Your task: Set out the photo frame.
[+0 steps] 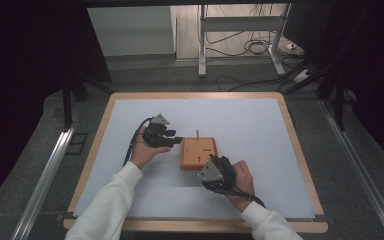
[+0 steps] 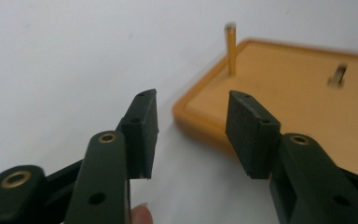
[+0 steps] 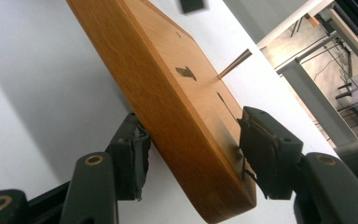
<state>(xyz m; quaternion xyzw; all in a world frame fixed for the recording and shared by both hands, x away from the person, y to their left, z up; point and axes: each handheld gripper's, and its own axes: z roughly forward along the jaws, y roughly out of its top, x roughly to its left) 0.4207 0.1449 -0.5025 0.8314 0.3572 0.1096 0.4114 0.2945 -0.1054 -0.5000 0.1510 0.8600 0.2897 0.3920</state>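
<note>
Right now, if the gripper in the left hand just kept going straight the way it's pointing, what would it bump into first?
Probably the orange wooden board: the left gripper, jaws open and empty, points at its near corner, ahead of the upright peg. Depth is hard to judge.

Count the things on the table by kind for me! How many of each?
Wooden board: 1
Peg standing in the board: 1
Grippers: 2, the left gripper and the right gripper
Total: 4

Flat orange wooden board [image 1: 198, 153], upright peg [image 1: 197, 134]
</note>
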